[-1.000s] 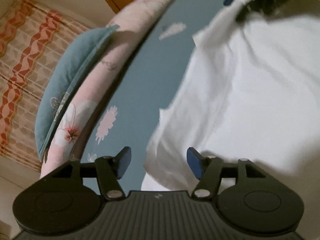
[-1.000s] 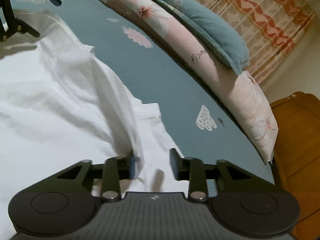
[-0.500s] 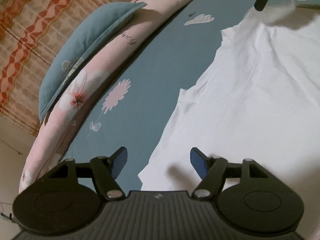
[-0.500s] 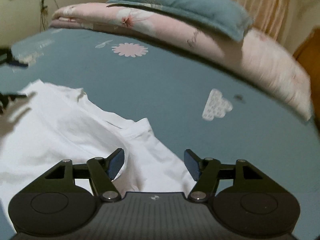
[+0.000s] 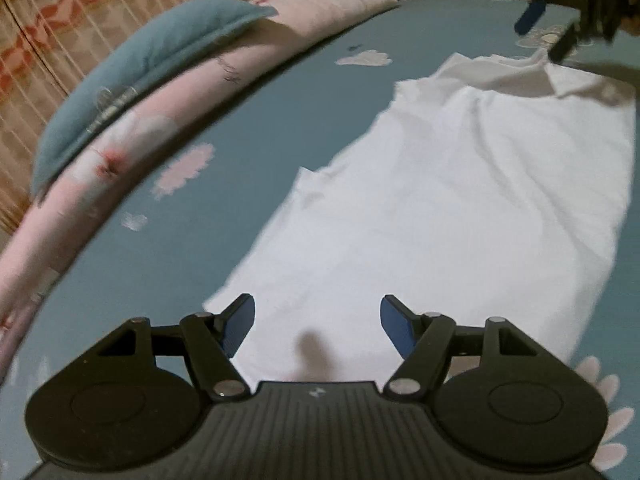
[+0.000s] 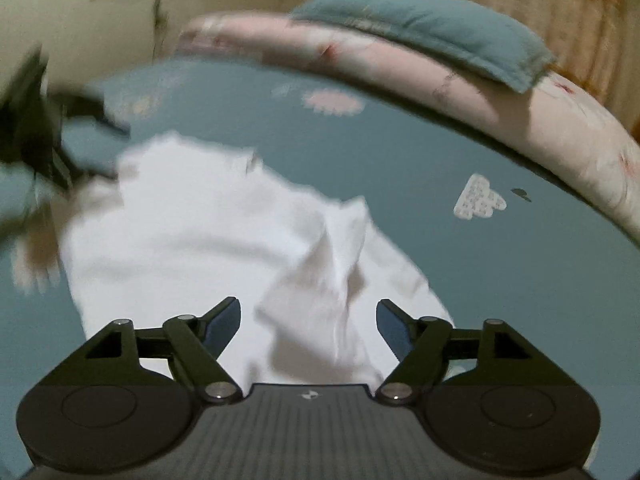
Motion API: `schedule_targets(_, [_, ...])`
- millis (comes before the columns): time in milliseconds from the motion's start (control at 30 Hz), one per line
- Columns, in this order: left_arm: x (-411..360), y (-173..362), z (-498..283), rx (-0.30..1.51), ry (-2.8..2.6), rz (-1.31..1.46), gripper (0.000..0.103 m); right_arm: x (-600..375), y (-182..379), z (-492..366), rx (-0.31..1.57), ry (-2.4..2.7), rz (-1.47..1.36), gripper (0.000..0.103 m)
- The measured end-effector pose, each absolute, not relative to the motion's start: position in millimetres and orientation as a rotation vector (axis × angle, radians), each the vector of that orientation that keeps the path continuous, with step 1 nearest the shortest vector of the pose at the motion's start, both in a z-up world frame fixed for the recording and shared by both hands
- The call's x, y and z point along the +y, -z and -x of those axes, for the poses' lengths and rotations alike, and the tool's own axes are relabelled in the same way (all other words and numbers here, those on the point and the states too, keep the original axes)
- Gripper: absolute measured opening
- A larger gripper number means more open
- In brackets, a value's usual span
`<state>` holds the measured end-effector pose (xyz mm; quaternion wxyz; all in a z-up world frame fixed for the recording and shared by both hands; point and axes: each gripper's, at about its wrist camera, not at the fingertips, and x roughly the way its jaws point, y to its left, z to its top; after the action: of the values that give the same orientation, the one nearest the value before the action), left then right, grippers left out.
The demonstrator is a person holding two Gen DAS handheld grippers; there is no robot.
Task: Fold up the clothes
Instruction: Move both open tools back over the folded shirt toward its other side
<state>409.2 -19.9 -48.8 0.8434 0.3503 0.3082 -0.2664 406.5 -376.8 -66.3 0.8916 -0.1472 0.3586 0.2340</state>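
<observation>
The left tool (image 5: 317,322) hangs over the near end of the white garment (image 5: 460,208), jaws apart and empty. The garment lies along the middle of the bed (image 5: 248,128). The right tool (image 6: 308,320) is spread over its rumpled other end, gripping nothing.

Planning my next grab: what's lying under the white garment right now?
The white garment lies flat on the teal floral bedsheet, which shows all around it. Whatever is directly beneath the cloth is covered and can't be seen.
</observation>
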Motion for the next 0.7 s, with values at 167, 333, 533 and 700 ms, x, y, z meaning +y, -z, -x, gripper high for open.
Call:
schedule_targets(167, [-22,62,-416,0.664,0.507,-0.783,0.071,-384,86,-433,0.764,-0.309,0.313,0.079])
schedule_targets(333, [-15,59,-424,0.658,0.426,-0.745,0.071,-413,89,-447,0.751,-0.111,0.169,0.078])
schedule_targets(533, [-12,52,-412,0.640,0.409,-0.713,0.071,-422,83,-415,0.743,-0.121,0.049,0.055])
schedule_targets(700, [-16,45,-375,0.638,0.535,-0.699,0.071,-424,83,-359,0.796,-0.173,-0.077,0.040])
